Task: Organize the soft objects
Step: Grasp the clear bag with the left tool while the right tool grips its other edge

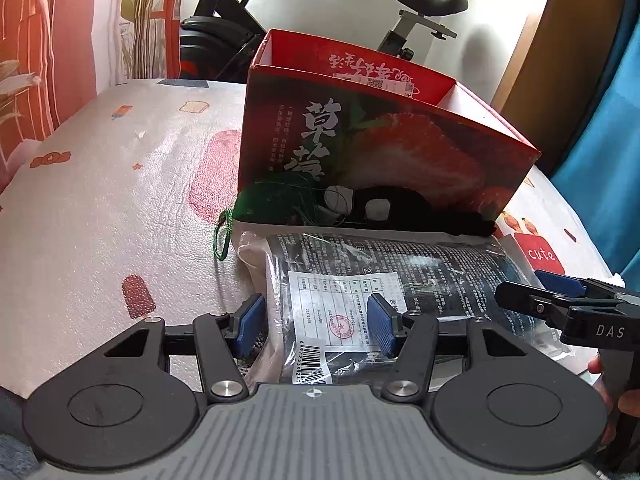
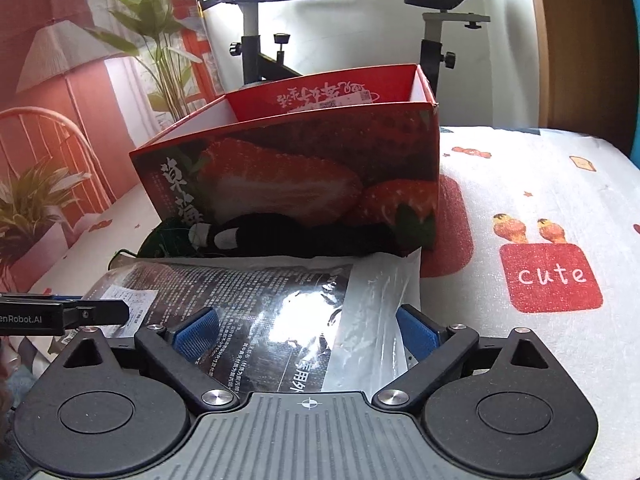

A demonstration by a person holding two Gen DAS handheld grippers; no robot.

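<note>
Item one, nearest you: the plastic-wrapped dark package (image 1: 380, 280), lying flat on the printed table cover (image 1: 120, 200). It carries a white label with a red stamp and a barcode at your left end, glare on the clear film at your right end.

Your left gripper (image 1: 316, 322) straddles the labelled end. The jaws stand part-way apart with the package between them; the blue pads (image 1: 382, 322) sit at the wrapping, but you cannot tell from either view whether they press on it.

Your right gripper (image 2: 308, 332) straddles the clear-film end, jaws wide. The film bulges up between the pads (image 2: 196, 334), and no firm squeeze shows. A bare fingertip shows beneath this gripper's handle in the left view.

Item two, just behind the package: a black soft item with white patches (image 2: 240, 236) and a green mesh bundle (image 1: 276, 196) with a green cord loop (image 1: 222, 240), all lying against the foot of the box.

Item three: the red strawberry box (image 1: 380, 148), open-topped, standing directly behind those soft things and blocking the way forward. Nothing shows inside it from here.

Item four, beyond the table: an exercise bike (image 2: 360, 40), a patterned red curtain (image 1: 40, 60), a blue cloth (image 1: 600, 160) at the right.
</note>
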